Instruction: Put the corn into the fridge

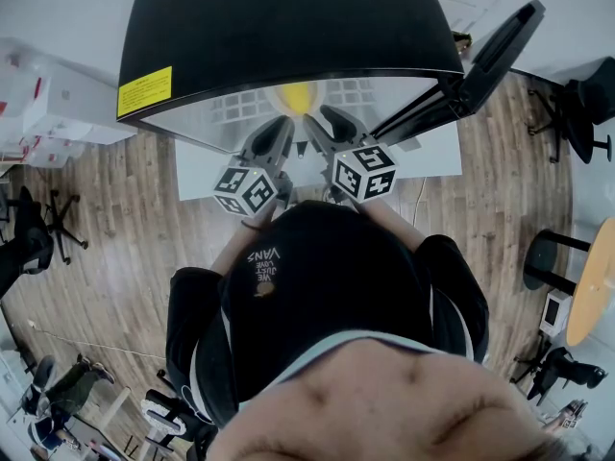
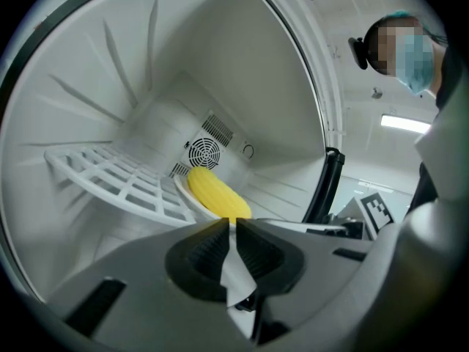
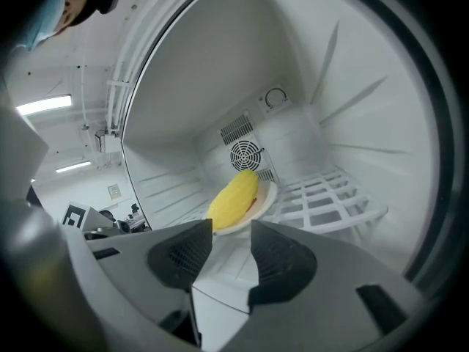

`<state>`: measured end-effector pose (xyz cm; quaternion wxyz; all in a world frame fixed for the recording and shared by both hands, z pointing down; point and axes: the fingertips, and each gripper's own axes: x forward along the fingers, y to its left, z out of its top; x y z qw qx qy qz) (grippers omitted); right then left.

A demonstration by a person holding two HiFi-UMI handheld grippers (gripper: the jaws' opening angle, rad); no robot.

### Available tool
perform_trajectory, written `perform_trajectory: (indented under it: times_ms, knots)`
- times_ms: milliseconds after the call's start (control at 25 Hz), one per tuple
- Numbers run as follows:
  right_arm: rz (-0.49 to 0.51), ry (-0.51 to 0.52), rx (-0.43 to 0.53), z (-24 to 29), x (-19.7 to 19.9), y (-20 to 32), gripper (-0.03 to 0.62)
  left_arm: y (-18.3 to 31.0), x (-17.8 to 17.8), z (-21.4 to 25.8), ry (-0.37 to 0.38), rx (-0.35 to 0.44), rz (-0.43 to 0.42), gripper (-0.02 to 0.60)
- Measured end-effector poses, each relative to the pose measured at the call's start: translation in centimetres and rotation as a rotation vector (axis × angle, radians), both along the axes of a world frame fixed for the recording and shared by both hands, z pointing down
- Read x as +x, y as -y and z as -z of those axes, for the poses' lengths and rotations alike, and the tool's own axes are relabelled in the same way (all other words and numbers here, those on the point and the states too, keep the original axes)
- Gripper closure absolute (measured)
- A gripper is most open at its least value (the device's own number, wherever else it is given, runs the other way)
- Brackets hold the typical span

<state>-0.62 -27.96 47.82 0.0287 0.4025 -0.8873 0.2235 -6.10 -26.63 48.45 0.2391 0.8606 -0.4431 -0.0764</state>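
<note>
Fridge: your fridge (image 1: 288,27) stands open, with its door (image 1: 485,51) swung out to your right.
Inside: there is one white wire shelf (image 3: 330,196) and one round fan grille (image 3: 244,155) on the back wall.
Plate: one white plate (image 3: 267,194) sits at the shelf's edge (whether on it or just beside it, you cannot tell).
Corn: one yellow corn (image 3: 233,196) lies on the plate, inside the fridge.
Left gripper (image 2: 231,222): your jaws are all but together, with nothing between them.
Right gripper (image 3: 231,226): your jaws stand a little apart and empty, and the corn lies beyond them.
Hidden: the jaws cut off the plate's near rim in both gripper views. The head view shows only a yellow patch of corn under the fridge top.
Count: two grippers, one marker cube on each.
</note>
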Motion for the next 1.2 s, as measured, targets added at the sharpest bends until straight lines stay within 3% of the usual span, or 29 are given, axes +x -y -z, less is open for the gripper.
perform_trajectory:
  times_ms: [1200]
  knots:
    - [-0.033, -0.035, 0.051, 0.81, 0.78, -0.04, 0.431, -0.16, -0.37, 0.83, -0.020, 0.023, -0.012, 0.541]
